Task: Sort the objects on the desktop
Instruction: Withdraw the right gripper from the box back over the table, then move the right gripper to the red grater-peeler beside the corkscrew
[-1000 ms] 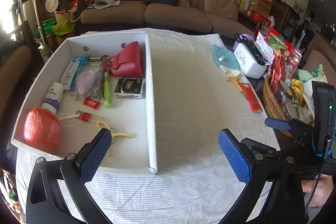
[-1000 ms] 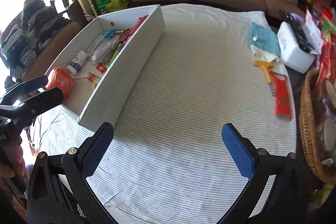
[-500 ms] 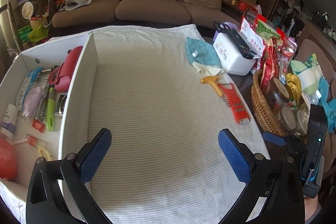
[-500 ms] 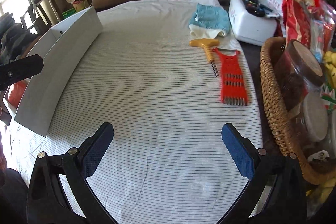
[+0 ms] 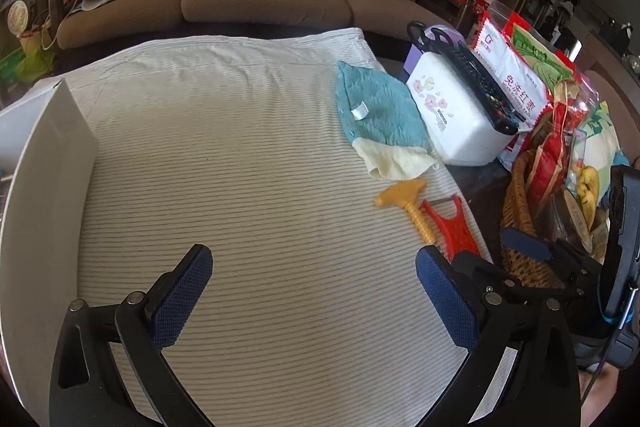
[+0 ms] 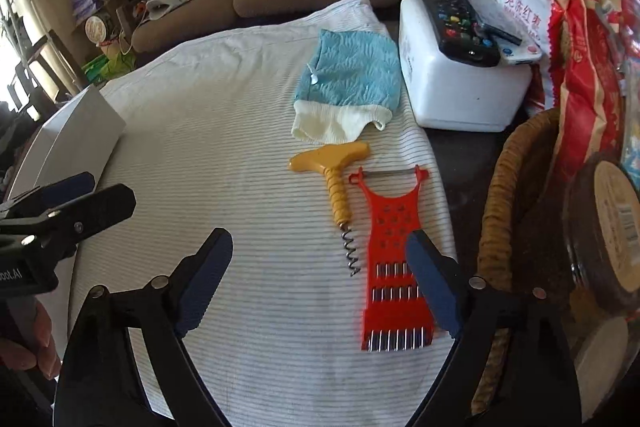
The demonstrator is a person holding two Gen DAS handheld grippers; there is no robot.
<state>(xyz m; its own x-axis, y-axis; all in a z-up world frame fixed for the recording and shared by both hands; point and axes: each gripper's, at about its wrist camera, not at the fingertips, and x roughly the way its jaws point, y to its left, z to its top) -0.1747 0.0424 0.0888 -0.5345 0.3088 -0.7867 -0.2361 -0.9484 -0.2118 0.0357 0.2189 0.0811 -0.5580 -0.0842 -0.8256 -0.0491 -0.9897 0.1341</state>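
We have swung away from the white cardboard sorting box (image 5: 44, 195), which a second ago filled the left wrist view with its sorted contents; now only its side wall shows at the left edge. Our right gripper (image 6: 320, 283) has come over the red plastic slicer with metal blades (image 6: 394, 267), which earlier lay far off near the table's right edge. Its jaws are closing, still apart, the right blue pad overlapping the slicer in view; we cannot tell whether it touches. The yellow-handled corkscrew (image 6: 336, 179) lies just beside the slicer on the striped white tablecloth (image 6: 224, 131), below the teal and cream cloth mitt (image 6: 348, 83). Our left gripper (image 5: 314, 291) hangs spread wide over bare cloth, holding nothing. The woven wicker basket (image 6: 496, 195) stands at the right.
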